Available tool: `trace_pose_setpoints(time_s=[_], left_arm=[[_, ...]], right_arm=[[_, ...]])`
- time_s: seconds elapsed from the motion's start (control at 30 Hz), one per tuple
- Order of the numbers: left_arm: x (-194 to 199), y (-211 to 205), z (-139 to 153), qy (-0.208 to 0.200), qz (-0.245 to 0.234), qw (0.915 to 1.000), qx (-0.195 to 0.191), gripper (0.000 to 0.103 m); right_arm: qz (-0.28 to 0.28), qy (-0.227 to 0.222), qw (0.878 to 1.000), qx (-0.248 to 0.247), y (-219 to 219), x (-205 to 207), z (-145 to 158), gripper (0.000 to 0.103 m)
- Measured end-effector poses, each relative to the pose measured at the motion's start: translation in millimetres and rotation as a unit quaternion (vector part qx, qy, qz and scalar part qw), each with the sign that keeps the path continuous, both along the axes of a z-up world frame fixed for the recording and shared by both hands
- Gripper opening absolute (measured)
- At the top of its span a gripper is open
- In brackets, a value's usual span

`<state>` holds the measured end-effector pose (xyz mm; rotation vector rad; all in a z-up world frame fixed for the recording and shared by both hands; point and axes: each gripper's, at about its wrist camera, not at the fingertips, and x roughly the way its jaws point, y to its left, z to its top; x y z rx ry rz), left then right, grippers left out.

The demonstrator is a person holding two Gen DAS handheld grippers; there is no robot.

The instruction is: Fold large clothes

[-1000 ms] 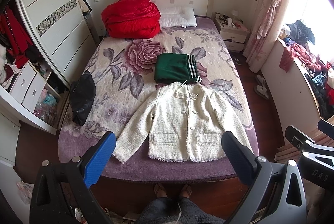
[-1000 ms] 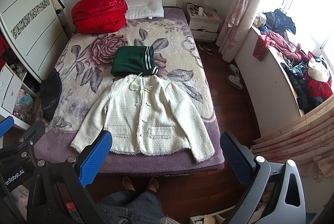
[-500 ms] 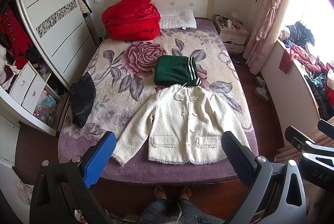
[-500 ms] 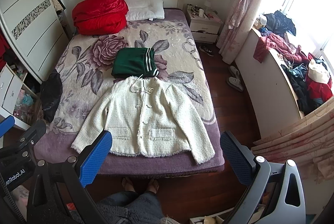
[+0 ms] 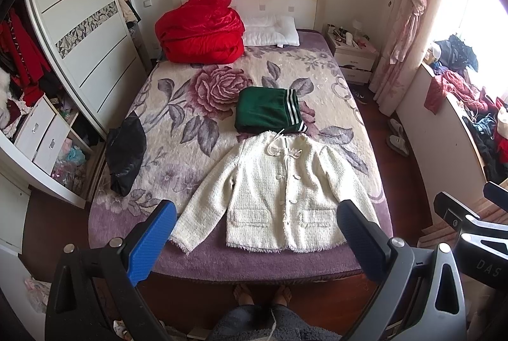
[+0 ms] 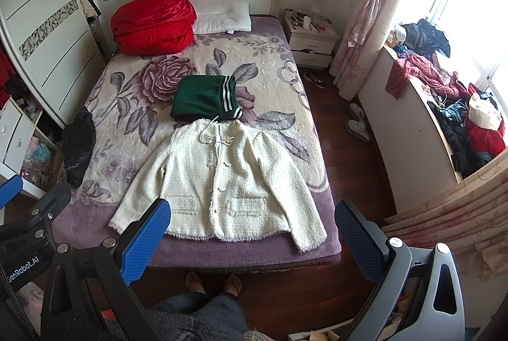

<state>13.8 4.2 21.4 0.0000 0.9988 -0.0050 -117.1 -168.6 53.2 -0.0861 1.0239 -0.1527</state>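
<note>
Cream fuzzy tweed jacket [image 5: 279, 191] flat, unfolded, at foot of floral-blanket bed [image 5: 190, 118]. Left gripper [image 5: 254, 233], right gripper [image 6: 252, 231] wide, empty, above. Likely next: grasp sleeve, fold inward.

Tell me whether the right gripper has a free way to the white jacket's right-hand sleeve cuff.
Probably yes. The right gripper is open and empty, held above the foot of the bed, and the white jacket lies flat with that cuff bare near the bed's edge, nothing lying over it.

Daylight from blown-out window [image 6: 470, 7] at right; sharp focus, fisheye-warped edges.
</note>
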Motion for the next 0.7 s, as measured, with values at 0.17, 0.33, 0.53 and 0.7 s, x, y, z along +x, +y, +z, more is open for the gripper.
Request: trace_pose_setpoints(time_s=[0.17, 0.33, 0.53, 0.7], left_arm=[[2.7, -0.2, 1.4, 0.000, 0.000, 1.0000, 0.000, 0.103], [8.2, -0.9, 6.9, -0.002, 0.000, 1.0000, 0.000, 0.103], [10.5, 1.9, 9.1, -0.003, -0.001, 1.0000, -0.001, 0.103], [13.5, 2.8, 12.0, -0.004, 0.000, 1.0000, -0.002, 0.103]], right_arm=[[-0.001, -0.001, 1.000, 0.000, 3.5, 2.8, 2.8, 0.103], [0.000, -0.002, 1.000, 0.000, 3.8, 5.6, 6.1, 0.103], [-0.001, -0.004, 1.000, 0.000, 5.3, 11.5, 11.2, 0.103], [0.000, -0.003, 1.000, 0.000, 6.5, 14.4, 12.5, 0.103]])
